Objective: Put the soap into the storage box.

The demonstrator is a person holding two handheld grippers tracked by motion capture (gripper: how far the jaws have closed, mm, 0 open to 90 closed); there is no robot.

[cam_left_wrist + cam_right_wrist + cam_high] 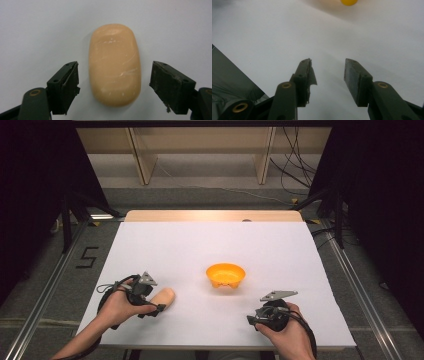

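Left gripper (159, 308) sits near the front left corner of the table (210, 240), jaws wide apart on either side of the bread roll (115, 67); clear gaps on both sides, nothing gripped. The bread roll lies flat on the white surface, just beside the left hand (120, 306). Orange bowl (226, 275) stands mid-table, well apart from the roll, with nothing seen in it. Right gripper (327, 72) rests near the front right edge, jaws partly open, empty. Judgement: early stage. Grasp lined up but not closed; lifting and carrying to the bowl are probably left.
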